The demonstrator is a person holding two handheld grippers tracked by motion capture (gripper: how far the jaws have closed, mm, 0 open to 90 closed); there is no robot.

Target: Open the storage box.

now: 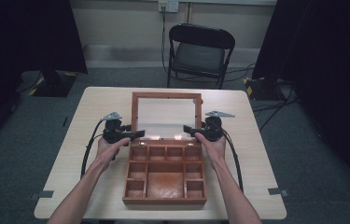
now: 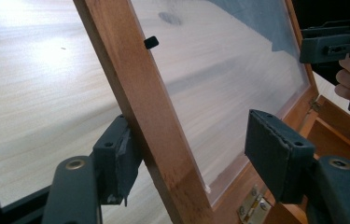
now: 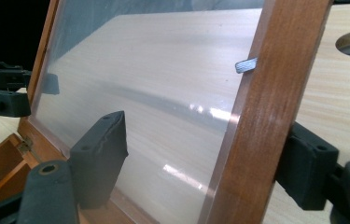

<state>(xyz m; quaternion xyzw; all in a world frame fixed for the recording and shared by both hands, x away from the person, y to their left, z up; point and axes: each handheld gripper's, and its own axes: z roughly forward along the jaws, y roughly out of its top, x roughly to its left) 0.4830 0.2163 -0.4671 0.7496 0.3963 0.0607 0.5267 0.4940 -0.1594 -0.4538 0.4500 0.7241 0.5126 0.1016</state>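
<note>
Standing open on the table (image 1: 93, 100), wooden box (image 1: 165, 173) with its glazed lid (image 1: 166, 116) raised near upright at the far edge, hinged to the tray of small compartments below. Straddled at its left frame rail by the left claw (image 1: 134, 134): in the left gripper view, one pad against the outer face of the rail, the other pad (image 2: 275, 156) well clear on the glass side, so jaws parted and gripping nothing, merely bracketing the wood (image 2: 144, 121). Mirrored on the other rail by the right claw (image 1: 190, 131): in the right gripper view, one pad just behind the rail's outer edge, the other (image 3: 100, 156) hanging off the pane with a plain gap, so again parted, nothing clamped. Whether the outer pad there touches the wood, cannot tell. Brass hinge (image 2: 253, 209) just below and between the left claw's jaws, at the lid's foot. Small dark clip (image 2: 150, 42) up the rail from the left claw, on the inner edge of the frame; a grey tab (image 3: 246, 65) likewise up the rail from the right claw. Opposite claw visible beyond the pane in each gripper view, held by a hand. Farther off, past both claws and the table's far edge, a black folding chair (image 1: 200, 53) on grey carpet, cables trailing nearby.
</note>
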